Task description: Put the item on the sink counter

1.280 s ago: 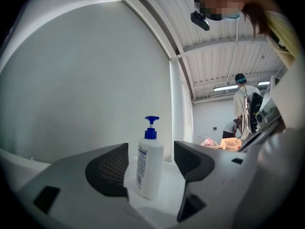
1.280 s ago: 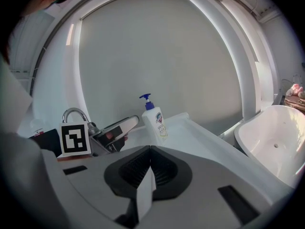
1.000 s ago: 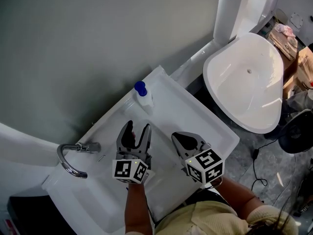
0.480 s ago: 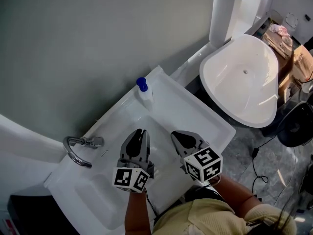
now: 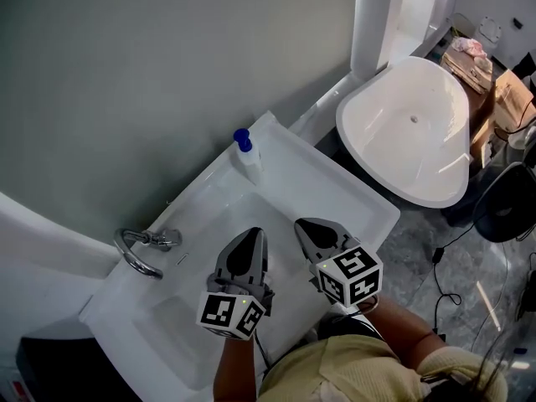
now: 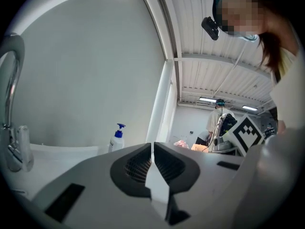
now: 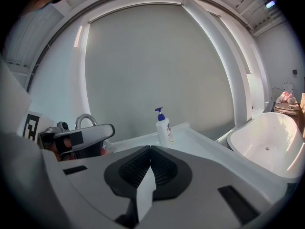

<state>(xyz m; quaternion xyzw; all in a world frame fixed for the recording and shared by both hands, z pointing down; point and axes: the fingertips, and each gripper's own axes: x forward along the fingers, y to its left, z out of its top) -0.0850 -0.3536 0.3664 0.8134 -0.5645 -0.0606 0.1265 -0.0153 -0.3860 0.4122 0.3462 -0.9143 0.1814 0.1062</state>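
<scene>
Pump bottle (image 5: 245,159), white with a blue top, stands upright on the sink tabletop (image 5: 335,182), at the back edge by the grey wall, well apart from both grippers. Nothing touches it. It also shows in the left gripper view (image 6: 116,138) and in the right gripper view (image 7: 164,128), upright in both.

Left gripper (image 5: 255,237) hangs over the basin (image 5: 180,308). Its jaws have just been closing and now meet, with nothing between them; its own view (image 6: 152,144) shows the same. Right gripper (image 5: 303,227) is just beside it, over the right part of the basin. Jaws together, nothing held, as its own view (image 7: 150,149) confirms.

Chrome faucet (image 5: 142,249) sits at the left end of the sink, away from the bottle. White bathtub (image 5: 410,132) stands on the floor past the right end of the sink. Person's forearms and a yellow sleeve (image 5: 368,375) are at the bottom edge of the head view.
</scene>
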